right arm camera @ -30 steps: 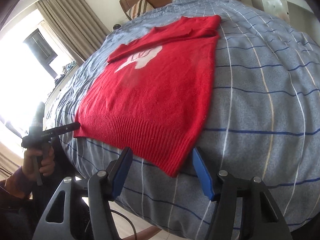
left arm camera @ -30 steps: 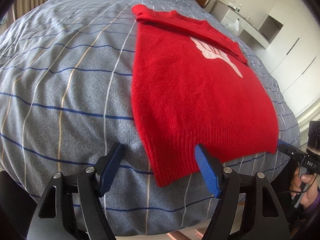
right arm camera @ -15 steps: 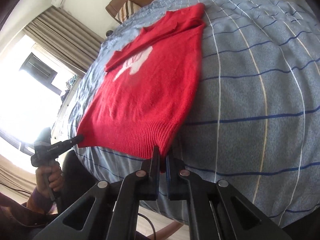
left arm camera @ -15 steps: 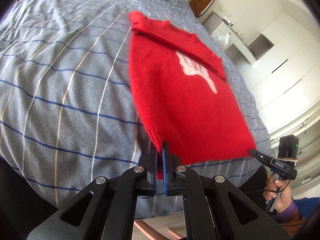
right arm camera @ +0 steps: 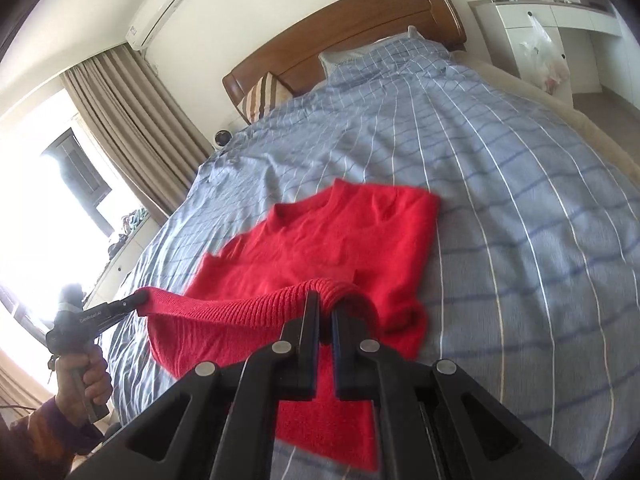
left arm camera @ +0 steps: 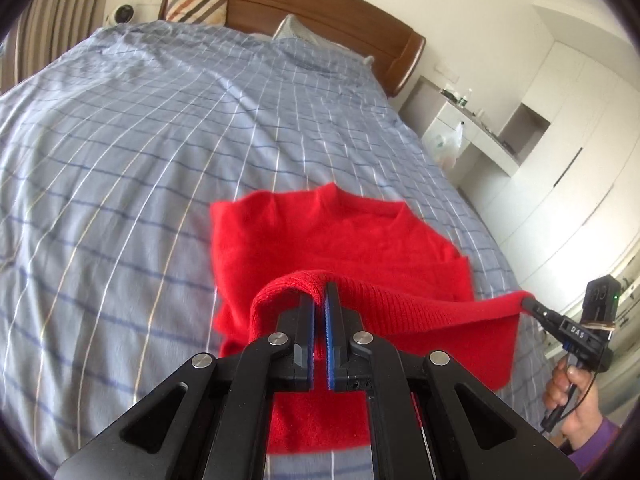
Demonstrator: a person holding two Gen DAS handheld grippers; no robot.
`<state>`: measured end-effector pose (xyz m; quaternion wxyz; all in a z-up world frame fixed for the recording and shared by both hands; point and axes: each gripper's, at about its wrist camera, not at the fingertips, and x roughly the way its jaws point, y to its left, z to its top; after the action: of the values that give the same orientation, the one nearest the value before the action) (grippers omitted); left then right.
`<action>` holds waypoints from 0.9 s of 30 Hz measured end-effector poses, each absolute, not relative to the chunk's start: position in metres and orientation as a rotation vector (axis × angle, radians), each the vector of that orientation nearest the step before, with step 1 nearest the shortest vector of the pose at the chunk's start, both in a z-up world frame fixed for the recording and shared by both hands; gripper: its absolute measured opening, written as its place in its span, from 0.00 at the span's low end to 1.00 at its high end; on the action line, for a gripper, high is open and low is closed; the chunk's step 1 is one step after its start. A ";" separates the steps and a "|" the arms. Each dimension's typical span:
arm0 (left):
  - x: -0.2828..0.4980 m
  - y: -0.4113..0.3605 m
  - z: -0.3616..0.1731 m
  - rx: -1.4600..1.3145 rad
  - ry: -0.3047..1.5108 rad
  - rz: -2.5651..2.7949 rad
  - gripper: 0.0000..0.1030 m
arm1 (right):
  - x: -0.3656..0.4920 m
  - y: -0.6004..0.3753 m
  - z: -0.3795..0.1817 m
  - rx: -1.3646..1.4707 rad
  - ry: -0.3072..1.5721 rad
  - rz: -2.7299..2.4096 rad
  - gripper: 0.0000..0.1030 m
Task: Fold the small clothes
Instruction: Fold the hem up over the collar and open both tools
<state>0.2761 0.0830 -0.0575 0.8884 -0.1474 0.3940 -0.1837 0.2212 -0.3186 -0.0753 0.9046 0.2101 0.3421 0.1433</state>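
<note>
We are pinching each hem corner of the red sweater [left arm camera: 320,240] in the left hand-held gripper [left arm camera: 319,304] and right hand-held gripper [right arm camera: 326,308], both clamped tight, lifting the hem above the bed [left arm camera: 120,140] ahead so it can fold toward the collar.

This is a bedroom in a home. A wide bed covered by a blue-grey checked duvet [left arm camera: 168,152] fills most of both views, backed by a curved brown wooden headboard [right arm camera: 360,28] with a striped brown-and-cream cushion [left arm camera: 198,5] and a pale pillow [right arm camera: 344,58] leaning against it. Beige floor-length curtains [right arm camera: 132,128] hang beside a bright window [right arm camera: 36,184], and a white wall-mounted air conditioner [right arm camera: 156,10] sits above them. On the other side stand white built-in wardrobes [left arm camera: 560,184] and a white shelf unit [right arm camera: 552,28] with a plastic bag [right arm camera: 546,58] hanging on it.
</note>
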 end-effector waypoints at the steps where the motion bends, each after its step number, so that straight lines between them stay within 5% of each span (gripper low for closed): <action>1: 0.297 0.080 -0.060 -0.316 0.833 -0.366 0.02 | 0.242 -0.320 -0.072 0.433 0.706 0.287 0.05; 7: 0.386 0.067 -0.084 -0.320 0.884 -0.267 0.03 | 0.346 -0.327 -0.081 0.449 0.738 0.207 0.05; 9: 0.406 0.061 -0.095 -0.293 0.910 -0.220 0.10 | 0.369 -0.324 -0.093 0.453 0.752 0.191 0.05; 11: 0.418 0.062 -0.103 -0.278 0.933 -0.135 0.44 | 0.386 -0.321 -0.106 0.471 0.773 0.185 0.13; 12: 0.420 0.066 -0.104 -0.278 0.928 -0.092 0.73 | 0.390 -0.320 -0.110 0.467 0.776 0.164 0.20; 13: 0.417 0.073 -0.103 -0.287 0.900 -0.066 0.82 | 0.390 -0.319 -0.113 0.460 0.774 0.142 0.31; 22: 0.336 0.096 -0.082 -0.222 0.843 -0.095 0.84 | 0.318 -0.301 -0.102 0.270 0.749 0.215 0.35; 27: 0.249 0.082 -0.069 -0.071 0.776 -0.096 0.93 | 0.229 -0.289 -0.101 0.168 0.715 0.240 0.55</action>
<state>0.2494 0.0818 -0.0688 0.9240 -0.0344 0.3780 -0.0469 0.2292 -0.2888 -0.1005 0.9263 0.0818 0.3486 0.1170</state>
